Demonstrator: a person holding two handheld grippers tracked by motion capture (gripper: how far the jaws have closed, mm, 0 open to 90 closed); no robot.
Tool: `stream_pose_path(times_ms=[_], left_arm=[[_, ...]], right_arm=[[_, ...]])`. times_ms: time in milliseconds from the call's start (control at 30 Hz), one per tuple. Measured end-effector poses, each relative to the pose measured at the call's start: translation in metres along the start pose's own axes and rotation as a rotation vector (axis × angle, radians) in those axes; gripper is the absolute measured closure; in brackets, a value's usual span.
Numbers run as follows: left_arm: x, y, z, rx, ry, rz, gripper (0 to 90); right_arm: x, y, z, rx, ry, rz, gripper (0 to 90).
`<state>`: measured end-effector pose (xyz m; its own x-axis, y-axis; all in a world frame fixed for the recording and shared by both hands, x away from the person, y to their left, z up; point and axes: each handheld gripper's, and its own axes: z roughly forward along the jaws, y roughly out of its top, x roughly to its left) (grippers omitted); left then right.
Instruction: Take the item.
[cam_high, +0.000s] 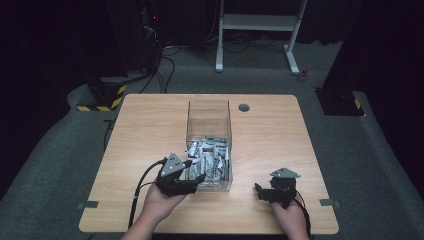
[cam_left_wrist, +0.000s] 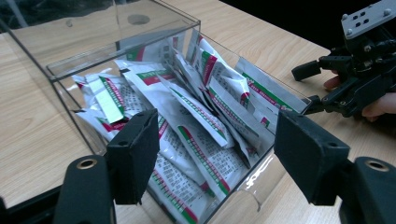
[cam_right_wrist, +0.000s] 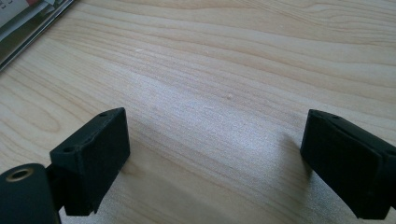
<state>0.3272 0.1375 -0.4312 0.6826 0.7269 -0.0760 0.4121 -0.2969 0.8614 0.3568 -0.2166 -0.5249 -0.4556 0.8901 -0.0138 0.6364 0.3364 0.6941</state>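
Note:
A clear plastic box (cam_high: 209, 103) stands at the middle of the wooden table (cam_high: 150, 130), its near half heaped with white sachets (cam_high: 210, 156) printed in red and green. My left gripper (cam_high: 194, 175) hovers at the box's near left corner, jaws open. In the left gripper view the box rim (cam_left_wrist: 121, 58) and sachets (cam_left_wrist: 201, 121) lie between its jaws (cam_left_wrist: 215, 149) without touching them. My right gripper (cam_high: 260, 192) rests low near the table's front right, open over bare wood (cam_right_wrist: 215, 154). It also appears beyond the box as the right gripper (cam_left_wrist: 309, 87).
A round cable hole (cam_high: 244, 107) sits in the table behind the box. Beyond the table, a white metal frame (cam_high: 260, 22) and a yellow-and-black striped base (cam_high: 102, 106) stand on the grey floor. The box corner (cam_right_wrist: 28, 23) shows at the upper left of the right gripper view.

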Motion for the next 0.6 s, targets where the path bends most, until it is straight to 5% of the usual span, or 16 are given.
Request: stream_pose_path(times_ms=[133,367,600], left_arm=[[-0.001,0.002,0.006,0.005,-0.012,-0.011,41.3],[-0.001,0.001,0.014,0.03,0.036,-0.028,49.9],[-0.001,0.001,0.018,0.046,0.016,-0.049,54.8]], right_arm=[[0.0,0.0,0.0,0.0,0.0,0.0,7.8],[0.0,0.0,0.0,0.0,0.001,-0.001,7.8],[0.001,0.0,0.0,0.001,0.002,0.0,7.9]])
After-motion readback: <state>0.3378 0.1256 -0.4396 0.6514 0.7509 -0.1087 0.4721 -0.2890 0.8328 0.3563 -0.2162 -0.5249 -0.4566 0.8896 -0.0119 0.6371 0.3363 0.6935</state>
